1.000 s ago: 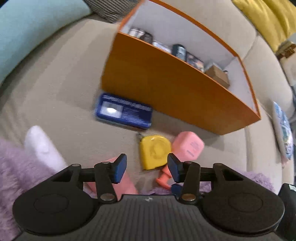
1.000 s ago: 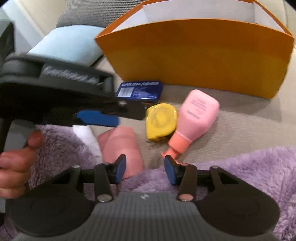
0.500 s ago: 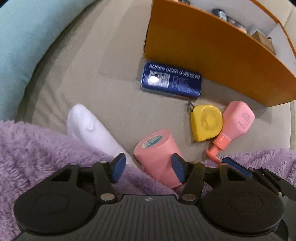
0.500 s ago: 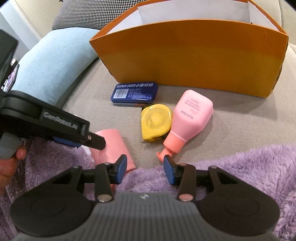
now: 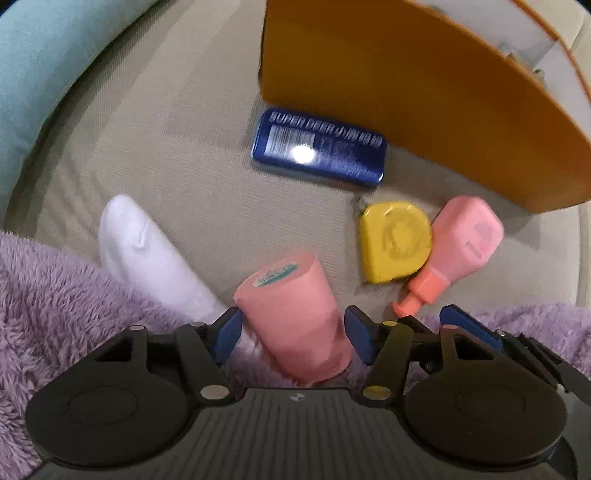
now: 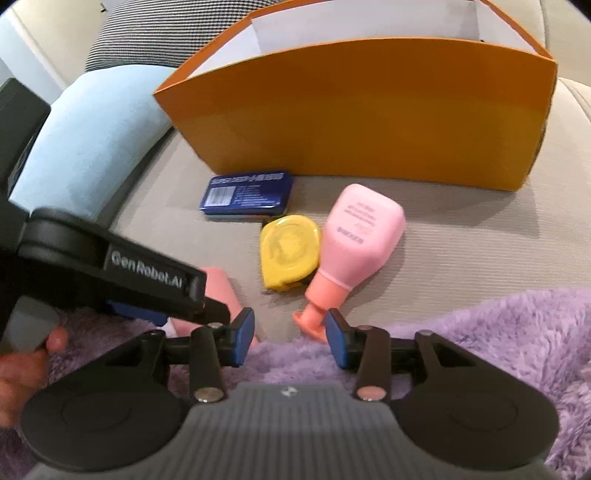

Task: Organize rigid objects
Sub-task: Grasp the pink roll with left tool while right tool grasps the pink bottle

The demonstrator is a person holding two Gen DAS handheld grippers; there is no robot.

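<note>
the beige sofa seat [image 5: 155,155] carries everything here, with a light blue cushion [image 6: 92,140] along its left edge and a checked cushion [image 6: 155,33] behind that. a fluffy purple blanket [image 6: 498,332] covers the near part of the seat in both views. the orange box [image 6: 369,110] stands open-topped at the back of the seat, its inner walls white; what lies inside it is too blurred to tell. on the seat in front of the box lie the loose things. a white sock [image 5: 147,254] rests half on the blanket, to the left. the pink cup [image 5: 291,314] lies on its side, its labelled base facing the box and its other end on the blanket. the blue tin [image 5: 319,147] lies flat just before the box's front wall. the pink bottle [image 6: 354,243] lies on its side with its nozzle toward the blanket, touching the yellow tape measure [image 6: 290,251] on its left, which sits just below the tin. the left gripper [image 5: 291,336] points steeply down with its jaws apart on either side of the pink cup; they have just been opening, and the blue pads [image 5: 225,332] stand clear of the cup's sides. the right gripper [image 6: 290,338] hangs with its jaws apart and empty, above the blanket's edge, near the bottle's nozzle. a person's fingers [image 6: 22,354] show at the left edge of the right wrist view.
</note>
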